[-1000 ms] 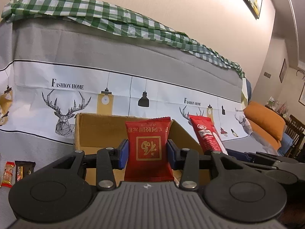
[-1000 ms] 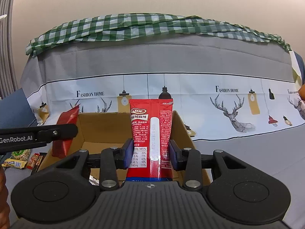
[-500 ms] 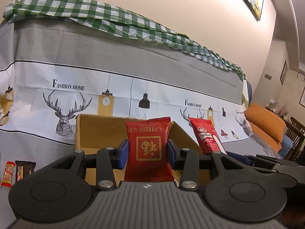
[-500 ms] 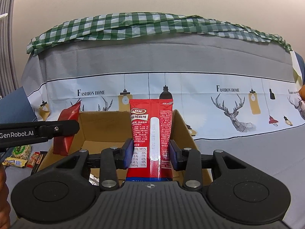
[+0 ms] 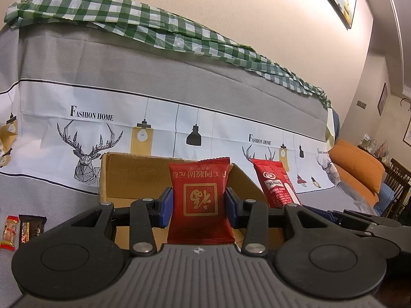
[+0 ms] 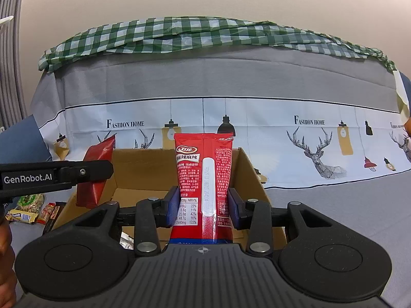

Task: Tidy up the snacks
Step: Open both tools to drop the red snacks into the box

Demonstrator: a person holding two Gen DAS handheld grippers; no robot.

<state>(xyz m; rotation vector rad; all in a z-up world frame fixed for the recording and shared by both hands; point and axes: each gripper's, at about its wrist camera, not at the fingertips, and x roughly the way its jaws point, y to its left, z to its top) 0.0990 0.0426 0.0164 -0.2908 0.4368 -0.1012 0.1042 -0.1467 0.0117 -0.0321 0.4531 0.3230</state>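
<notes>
Square red snack packet (image 5: pixel 200 202), gold seal emblem, print inverted; upright, clamped at both side edges, above the open cardboard box (image 5: pixel 133 177); tall red snack pouch (image 6: pixel 204 187), white back seam and nutrition table facing the camera, upright, likewise clamped over the box; loose wrapped snacks (image 5: pixel 23 228) lying left of the box.

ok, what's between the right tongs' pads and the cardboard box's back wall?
Only the held red snack packet; past it, open box interior up to the cardboard box wall. Right wrist view.
</notes>
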